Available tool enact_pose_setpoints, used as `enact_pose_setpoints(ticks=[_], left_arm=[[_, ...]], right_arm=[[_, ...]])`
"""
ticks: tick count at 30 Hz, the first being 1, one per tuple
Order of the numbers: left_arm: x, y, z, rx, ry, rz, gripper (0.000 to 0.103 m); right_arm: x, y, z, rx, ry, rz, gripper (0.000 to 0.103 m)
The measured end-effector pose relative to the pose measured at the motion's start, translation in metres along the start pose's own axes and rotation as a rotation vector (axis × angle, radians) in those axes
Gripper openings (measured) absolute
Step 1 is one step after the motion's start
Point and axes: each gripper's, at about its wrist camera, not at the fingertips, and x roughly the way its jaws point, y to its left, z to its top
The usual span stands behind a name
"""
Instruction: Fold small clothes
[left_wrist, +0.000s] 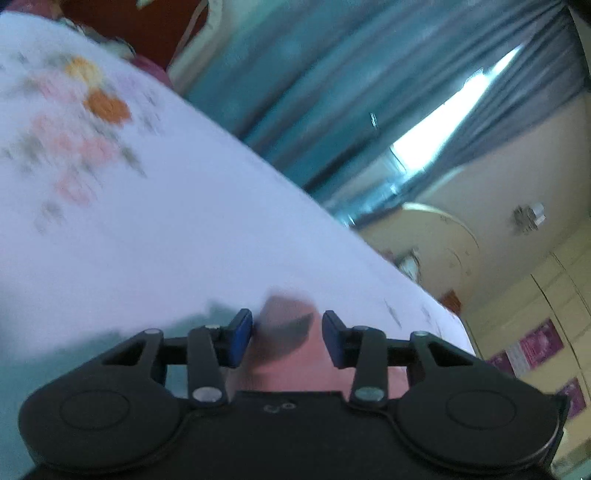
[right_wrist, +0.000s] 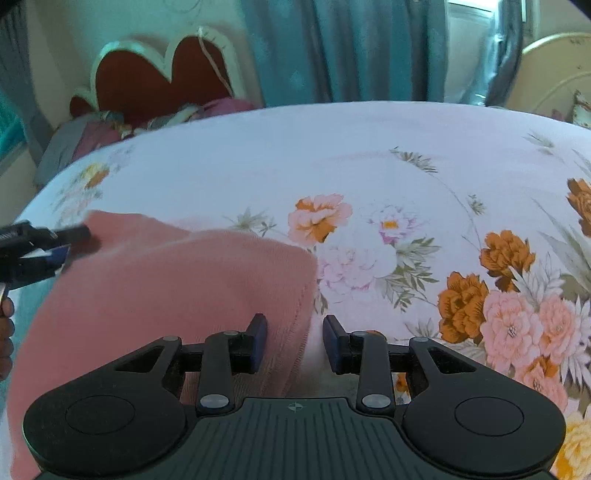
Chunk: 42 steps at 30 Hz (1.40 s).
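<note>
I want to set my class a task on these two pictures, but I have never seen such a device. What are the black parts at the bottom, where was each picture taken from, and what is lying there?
No robot is at work: a person holds a two-finger gripper in each hand, each with a wide-angle camera looking along its fingers. One picture is from the left gripper, tilted and blurred. The other is from the right gripper; there the left one shows at the left edge.

The surface is a bed with a white flowered sheet. On it lies a pink garment, the small piece of clothing to be folded.

Both pairs of jaws stand apart. Pink cloth shows between each pair, but the pads are not visibly pinching it.
</note>
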Motion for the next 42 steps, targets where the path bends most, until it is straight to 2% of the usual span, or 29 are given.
enact_pose_setpoints(ticks=[2, 3, 7, 10, 11, 12, 13, 14, 16, 18, 21, 23, 24, 25, 26, 27, 28, 29, 32, 34, 35, 36, 37, 38, 41, 42], left_arm=[[-0.024, -0.008, -0.002, 0.084, -0.057, 0.076, 0.05], [-0.033, -0.012, -0.006, 0.122, -0.058, 0.112, 0.052], [-0.053, -0.035, -0.04, 0.269, 0.014, 0.168, 0.052], [-0.06, -0.049, -0.067, 0.311, 0.04, 0.159, 0.053], [-0.053, -0.049, -0.074, 0.327, 0.082, 0.196, 0.053], [-0.046, -0.046, -0.079, 0.337, 0.109, 0.234, 0.056], [-0.048, -0.043, -0.082, 0.319, 0.098, 0.234, 0.057], [-0.052, -0.04, -0.081, 0.283, 0.092, 0.229, 0.055], [-0.066, -0.051, -0.082, 0.303, 0.072, 0.247, 0.052], [-0.082, -0.066, -0.09, 0.332, 0.057, 0.233, 0.052], [-0.096, -0.076, -0.11, 0.322, 0.058, 0.219, 0.052], [-0.093, -0.071, -0.126, 0.304, 0.103, 0.245, 0.054], [-0.092, -0.068, -0.131, 0.291, 0.102, 0.256, 0.057], [-0.095, -0.064, -0.132, 0.253, 0.09, 0.258, 0.057], [-0.101, -0.064, -0.131, 0.219, 0.084, 0.27, 0.056], [-0.109, -0.07, -0.132, 0.226, 0.069, 0.286, 0.053], [-0.118, -0.078, -0.134, 0.255, 0.048, 0.305, 0.052], [-0.127, -0.086, -0.138, 0.276, 0.037, 0.318, 0.052], [-0.159, -0.106, -0.155, 0.306, 0.004, 0.327, 0.054], [-0.181, -0.121, -0.17, 0.331, -0.022, 0.339, 0.057], [-0.193, -0.13, -0.179, 0.339, -0.037, 0.347, 0.059], [-0.202, -0.14, -0.188, 0.348, -0.047, 0.35, 0.061], [-0.212, -0.148, -0.197, 0.358, -0.055, 0.352, 0.063], [-0.22, -0.158, -0.208, 0.37, -0.06, 0.362, 0.063], [-0.24, -0.191, -0.238, 0.416, -0.079, 0.393, 0.075], [-0.245, -0.2, -0.244, 0.429, -0.093, 0.396, 0.084]], right_arm=[[-0.009, 0.002, 0.0, -0.007, -0.038, -0.005, 0.033], [-0.012, 0.002, 0.001, -0.01, -0.044, -0.005, 0.033], [-0.019, 0.012, -0.002, -0.048, -0.056, 0.029, 0.033], [-0.021, 0.023, -0.013, -0.096, -0.056, 0.079, 0.033], [-0.016, 0.026, -0.017, -0.117, -0.033, 0.07, 0.033], [-0.008, 0.026, -0.02, -0.139, 0.0, 0.014, 0.033], [-0.003, 0.023, -0.021, -0.135, 0.015, -0.034, 0.033], [-0.005, 0.015, -0.02, -0.088, 0.012, -0.038, 0.033], [-0.023, 0.016, -0.018, -0.073, -0.027, -0.061, 0.033], [-0.047, 0.026, -0.025, -0.13, -0.074, 0.0, 0.033], [-0.063, 0.041, -0.048, -0.199, -0.04, 0.138, 0.033], [-0.052, 0.048, -0.067, -0.268, 0.04, 0.122, 0.033], [-0.046, 0.043, -0.073, -0.261, 0.04, 0.096, 0.032], [-0.046, 0.036, -0.073, -0.212, 0.023, 0.099, 0.029], [-0.048, 0.032, -0.069, -0.163, 0.023, 0.07, 0.009], [-0.053, 0.03, -0.066, -0.13, 0.008, 0.031, 0.003], [-0.064, 0.029, -0.065, -0.115, -0.038, -0.031, 0.003], [-0.077, 0.025, -0.066, -0.098, -0.074, -0.052, 0.003], [-0.122, 0.014, -0.082, -0.06, -0.118, 0.005, 0.003], [-0.152, 0.015, -0.098, -0.081, -0.141, -0.003, 0.008], [-0.169, 0.012, -0.108, -0.078, -0.153, 0.001, 0.029], [-0.185, 0.009, -0.118, -0.07, -0.172, 0.005, 0.06], [-0.205, 0.008, -0.131, -0.07, -0.203, 0.013, 0.066], [-0.218, 0.008, -0.138, -0.077, -0.211, 0.024, 0.067], [-0.259, 0.02, -0.163, -0.088, -0.217, 0.051, 0.067], [-0.272, 0.025, -0.172, -0.098, -0.227, 0.062, 0.067]])
